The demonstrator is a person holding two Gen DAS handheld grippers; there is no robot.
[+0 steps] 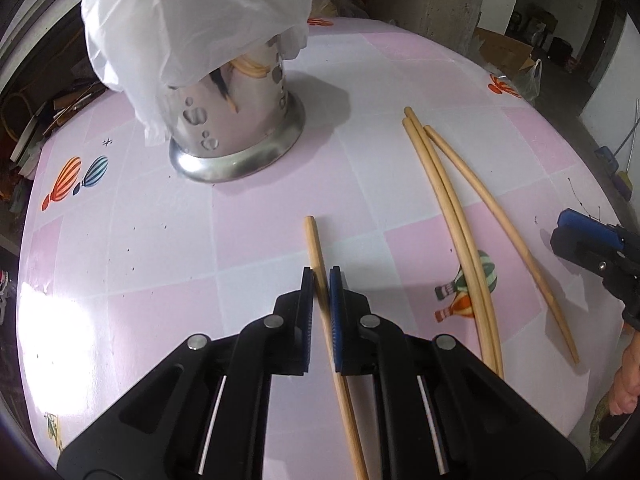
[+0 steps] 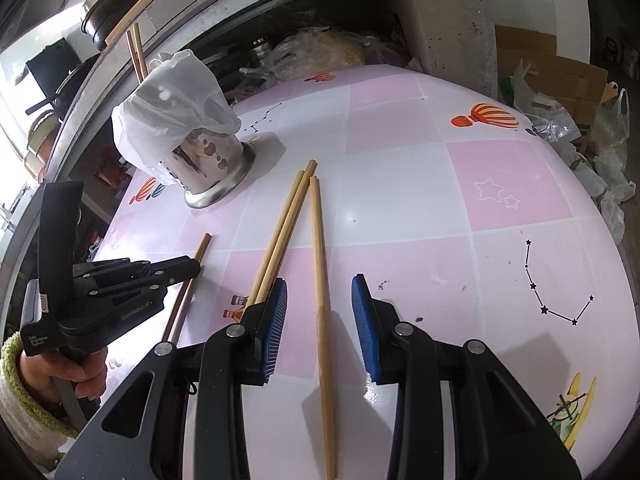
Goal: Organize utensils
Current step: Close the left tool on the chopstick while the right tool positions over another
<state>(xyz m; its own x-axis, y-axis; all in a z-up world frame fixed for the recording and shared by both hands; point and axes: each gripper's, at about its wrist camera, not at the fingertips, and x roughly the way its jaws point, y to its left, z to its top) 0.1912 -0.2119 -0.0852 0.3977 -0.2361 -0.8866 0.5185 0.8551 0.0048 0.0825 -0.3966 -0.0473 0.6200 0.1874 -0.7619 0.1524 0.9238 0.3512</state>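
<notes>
One chopstick (image 1: 320, 264) lies near the front edge of the tabletop (image 1: 160, 240), and the left tool (image 1: 319, 280) is pinching it. I think this is the picking-up step. Next it must be lifted and dropped into the metal holder (image 1: 236, 120), which stands toward the back edge under a plastic bag (image 1: 192, 12). Three more chopsticks (image 1: 460, 216) lie to the right. Only the right view shows the right tool (image 2: 319, 308) spread wide around one of them (image 2: 322, 320), not touching.
</notes>
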